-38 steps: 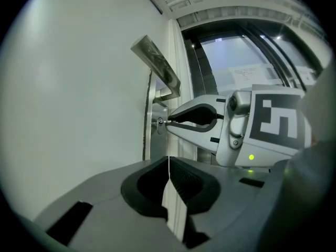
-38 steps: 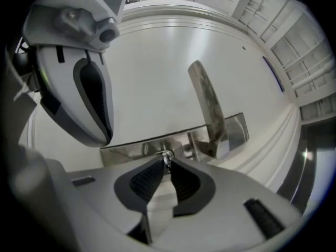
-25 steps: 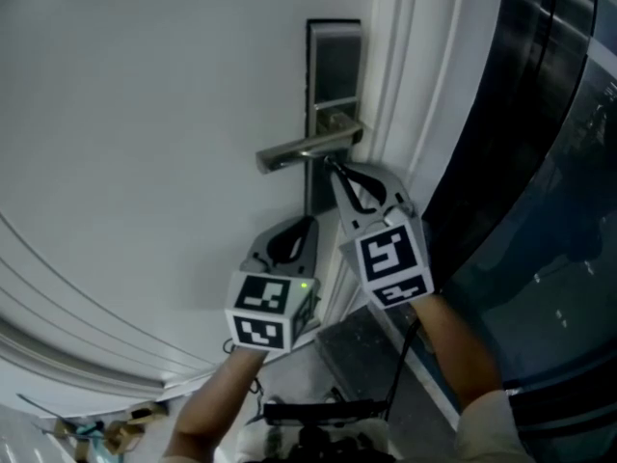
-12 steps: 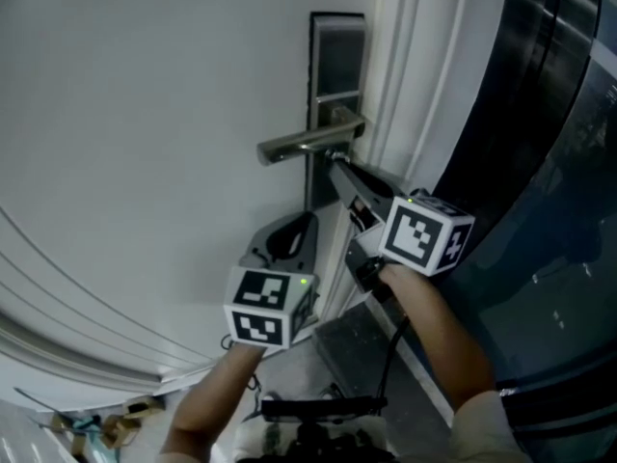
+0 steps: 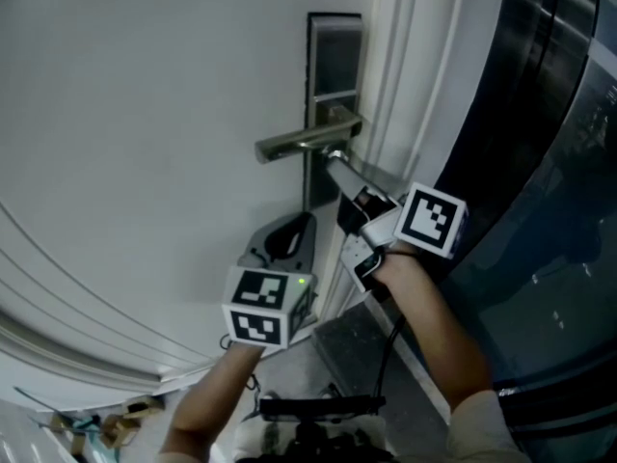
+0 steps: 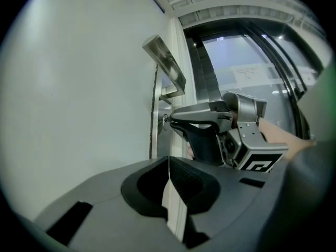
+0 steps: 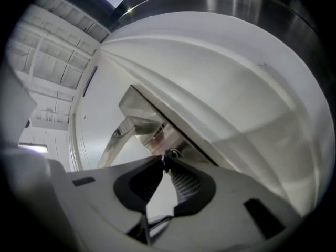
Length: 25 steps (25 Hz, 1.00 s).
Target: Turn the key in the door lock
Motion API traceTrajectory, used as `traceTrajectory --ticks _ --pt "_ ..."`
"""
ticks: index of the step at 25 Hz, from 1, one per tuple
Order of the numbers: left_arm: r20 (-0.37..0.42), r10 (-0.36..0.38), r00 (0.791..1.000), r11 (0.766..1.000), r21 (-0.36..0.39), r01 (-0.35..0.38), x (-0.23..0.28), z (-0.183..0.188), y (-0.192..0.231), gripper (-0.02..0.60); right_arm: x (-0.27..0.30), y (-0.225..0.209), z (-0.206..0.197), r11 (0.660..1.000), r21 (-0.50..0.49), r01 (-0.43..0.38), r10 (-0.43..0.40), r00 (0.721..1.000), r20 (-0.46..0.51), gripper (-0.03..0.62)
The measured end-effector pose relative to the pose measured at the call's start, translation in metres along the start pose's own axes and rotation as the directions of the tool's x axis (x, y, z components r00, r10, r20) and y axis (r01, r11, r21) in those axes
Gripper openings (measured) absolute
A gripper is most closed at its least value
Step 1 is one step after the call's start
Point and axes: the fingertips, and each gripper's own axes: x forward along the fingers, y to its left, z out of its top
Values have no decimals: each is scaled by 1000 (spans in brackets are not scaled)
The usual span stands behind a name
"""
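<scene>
- Key (image 7: 169,154): small, stiff, thin metal, seated in the lock (image 6: 164,123) under the lever (image 5: 304,145). Pinch its flat head squarely.
- Your right hand-held gripper (image 7: 162,163): jaws opening, key head at the tips.
- Left hand-held gripper (image 6: 168,160): closed, empty, below the lock.
- Versus a second ago: the right one has rolled about a quarter turn.
</scene>
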Motion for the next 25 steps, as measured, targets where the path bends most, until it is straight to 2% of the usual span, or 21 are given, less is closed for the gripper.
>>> traceTrajectory --ticks 4,6,8,10,14,18,22,25 --pt "3 7 1000 1000 -3 -7 -1 0 2 21 -1 5 -1 993 -121 14 -18 999 -27 57" --pt "4 12 1000 1000 -4 -12 -2 0 3 21 -4 7 0 970 -238 48 -58 998 -35 57" --pt "5 14 1000 1000 -4 -14 -2 0 5 21 -8 11 3 914 -400 73 -95 995 -35 57" --pt "6 12 1000 1000 -4 -12 -2 0 4 21 -10 16 5 831 -549 87 -130 991 -39 60" --pt "3 3 1000 1000 -5 -3 -1 -2 1 21 -14 21 2 622 -777 93 -214 975 -54 81" --pt "1 -2 1000 1000 -6 2 0 -3 -2 21 -16 26 1 390 -918 77 -264 964 -32 100" --pt "-1 -5 1000 1000 -6 5 0 -3 -3 21 -16 30 -7 109 -994 23 -320 947 -13 100" --pt "-1 -2 1000 1000 -7 2 -1 -4 -2 21 -16 28 -14 -99 -995 -34 -353 935 3 100"
